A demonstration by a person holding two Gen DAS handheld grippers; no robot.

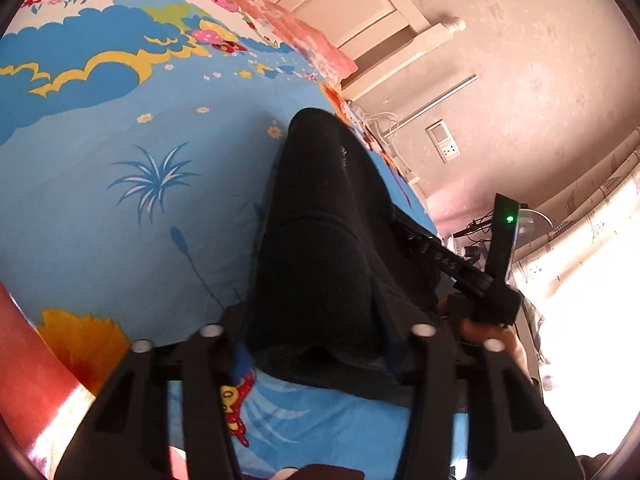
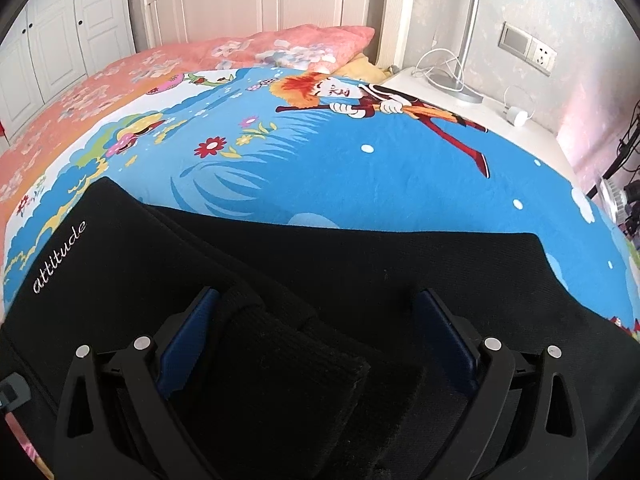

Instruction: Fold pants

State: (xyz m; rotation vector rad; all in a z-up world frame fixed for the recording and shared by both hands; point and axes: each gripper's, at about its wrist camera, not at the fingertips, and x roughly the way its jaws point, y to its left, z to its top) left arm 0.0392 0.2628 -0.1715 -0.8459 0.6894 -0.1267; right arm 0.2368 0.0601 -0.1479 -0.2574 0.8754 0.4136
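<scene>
Black pants [image 1: 320, 216] lie on the bed's cartoon-print blue sheet [image 1: 132, 200]. In the left wrist view their near end bulges up between my left gripper's [image 1: 316, 330] open jaws, and the cloth hides the fingertips. My right gripper [image 1: 436, 256] shows at the pants' right edge. In the right wrist view the pants [image 2: 360, 264] spread wide, with white "attitude" lettering [image 2: 58, 258] at the left. My right gripper [image 2: 316, 304] is open, its blue pads [image 2: 188, 340] on either side of a ribbed cuff [image 2: 288, 352].
A pink floral quilt [image 2: 120, 76] lies at the bed's head by a white headboard [image 2: 224, 4]. A white nightstand [image 2: 500, 120] with a lamp base [image 2: 460, 88] and cables stands at the right. Wall sockets [image 2: 528, 50] and a curtain [image 1: 580, 240] are nearby.
</scene>
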